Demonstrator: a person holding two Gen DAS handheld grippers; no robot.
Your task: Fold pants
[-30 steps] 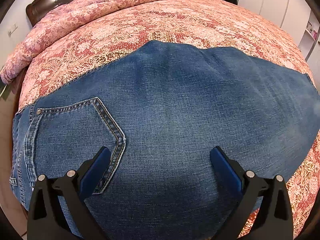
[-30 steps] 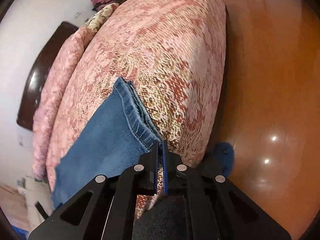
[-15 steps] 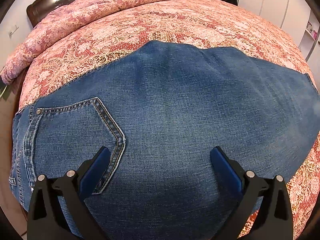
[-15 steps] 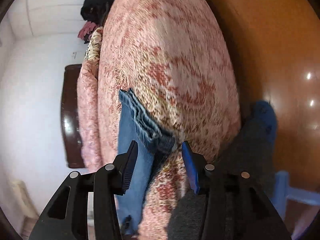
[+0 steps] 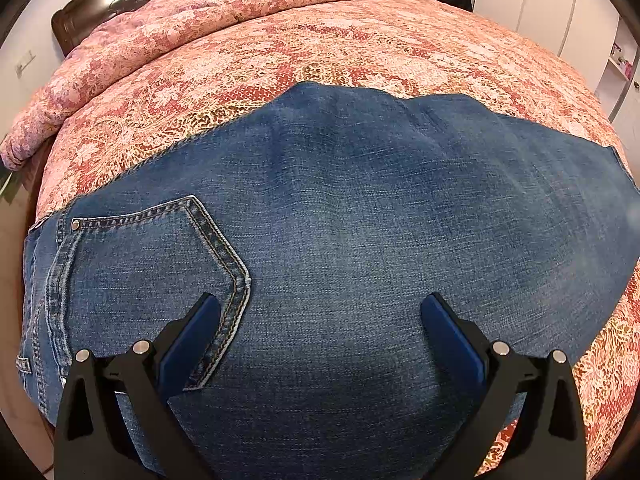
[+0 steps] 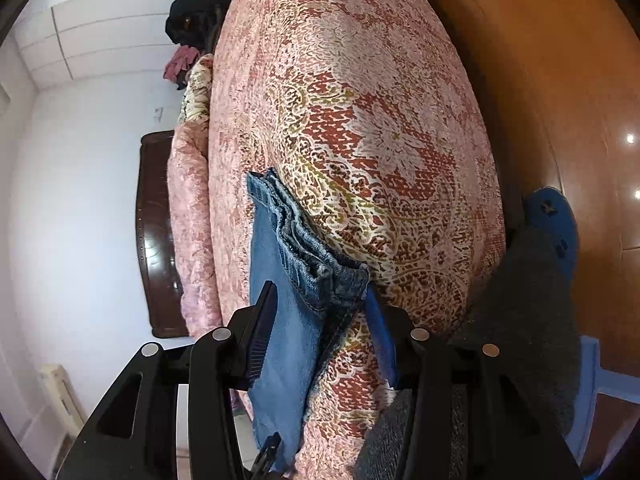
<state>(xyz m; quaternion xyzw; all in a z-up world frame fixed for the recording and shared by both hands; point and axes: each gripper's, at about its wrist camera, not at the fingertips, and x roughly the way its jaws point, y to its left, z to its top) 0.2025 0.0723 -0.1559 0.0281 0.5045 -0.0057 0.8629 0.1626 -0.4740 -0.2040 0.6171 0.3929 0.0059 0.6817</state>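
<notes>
Blue denim pants (image 5: 340, 240) lie flat on a pink floral bedspread (image 5: 360, 48), back pocket (image 5: 160, 264) at the left, legs running right. My left gripper (image 5: 320, 320) is open just above the seat area, holding nothing. In the right wrist view, rolled sideways, the stacked leg hems (image 6: 304, 252) lie near the bed's edge. My right gripper (image 6: 322, 304) is open, its jaws on either side of the hem corner, one finger (image 6: 260, 332) over the denim and the other (image 6: 380, 340) on the bedspread side.
A rolled pink quilt (image 5: 180, 28) and dark wooden headboard (image 5: 104, 4) lie at the far end. Dark clothes (image 6: 196, 12) sit on the far corner. The person's leg and blue slipper (image 6: 554, 220) stand on the wooden floor (image 6: 560, 60) beside the bed.
My right gripper was shut a second ago, then opened and rolled sideways, and now straddles the hem corner. The left gripper and the pants have stayed still.
</notes>
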